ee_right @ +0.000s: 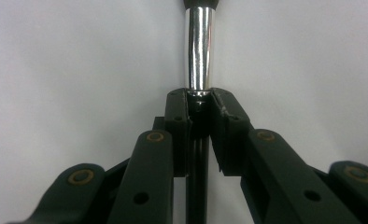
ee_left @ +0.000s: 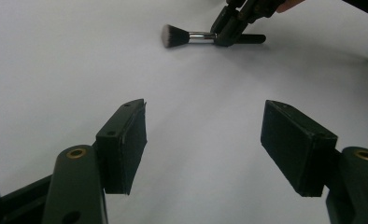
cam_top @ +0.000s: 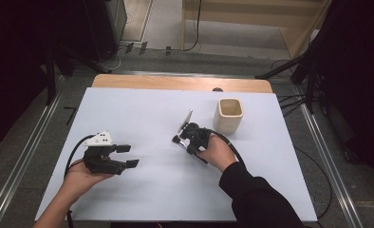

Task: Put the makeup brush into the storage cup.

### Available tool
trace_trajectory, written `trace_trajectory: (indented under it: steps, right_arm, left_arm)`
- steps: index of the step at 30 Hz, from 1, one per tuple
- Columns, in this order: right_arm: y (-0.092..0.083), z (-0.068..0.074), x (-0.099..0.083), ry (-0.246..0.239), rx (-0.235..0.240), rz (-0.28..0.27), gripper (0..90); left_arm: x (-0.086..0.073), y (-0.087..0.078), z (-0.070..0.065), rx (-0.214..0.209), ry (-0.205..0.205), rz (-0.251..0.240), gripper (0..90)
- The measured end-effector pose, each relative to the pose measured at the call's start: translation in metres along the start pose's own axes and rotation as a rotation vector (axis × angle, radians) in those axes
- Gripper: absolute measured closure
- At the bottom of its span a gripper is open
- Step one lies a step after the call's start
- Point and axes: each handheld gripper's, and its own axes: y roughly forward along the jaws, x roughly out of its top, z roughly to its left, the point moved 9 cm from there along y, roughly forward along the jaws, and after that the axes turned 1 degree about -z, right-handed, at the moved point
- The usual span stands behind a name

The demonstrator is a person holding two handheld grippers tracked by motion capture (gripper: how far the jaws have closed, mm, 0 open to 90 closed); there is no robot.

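The right gripper [cam_top: 189, 138] is clenched on the makeup brush [cam_top: 178, 139], its two jaws pinched together on the handle just behind the silver ferrule [ee_right: 199, 51], as the right gripper view shows from close up. In that view the bristle head is cut off at the top edge, and the black handle runs down between the jaws until it is lost behind them. The brush lies low on the white table [cam_top: 142, 118], right of centre, bristles pointing towards the left gripper [cam_top: 126, 155]. In the high view the right hand [cam_top: 218, 151] covers most of its gripper, so the grip itself is hard to make out there (the brush head just peeps out at the left).

The left gripper rests released near the table's left front, its jaws standing wide apart with nothing between them; the left hand [cam_top: 80, 173] holds it from behind. Its own view looks across bare table to the brush [ee_left: 191, 36], whose handle is partly hidden by the other gripper's jaws [ee_left: 229, 25].

Counted: one brush, two grippers, one cream square cup [cam_top: 229, 115] standing upright near the far right, well apart from the left gripper.
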Motion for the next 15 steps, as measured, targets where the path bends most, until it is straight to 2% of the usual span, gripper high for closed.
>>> trace_trajectory:
  steps: [15]
  right_arm:
    - [-0.0004,-0.0014,0.0,0.019,0.026,-0.013,79.7]
  left_arm:
    - [-0.0008,0.0009,0.0002,-0.002,-0.002,0.008,31.9]
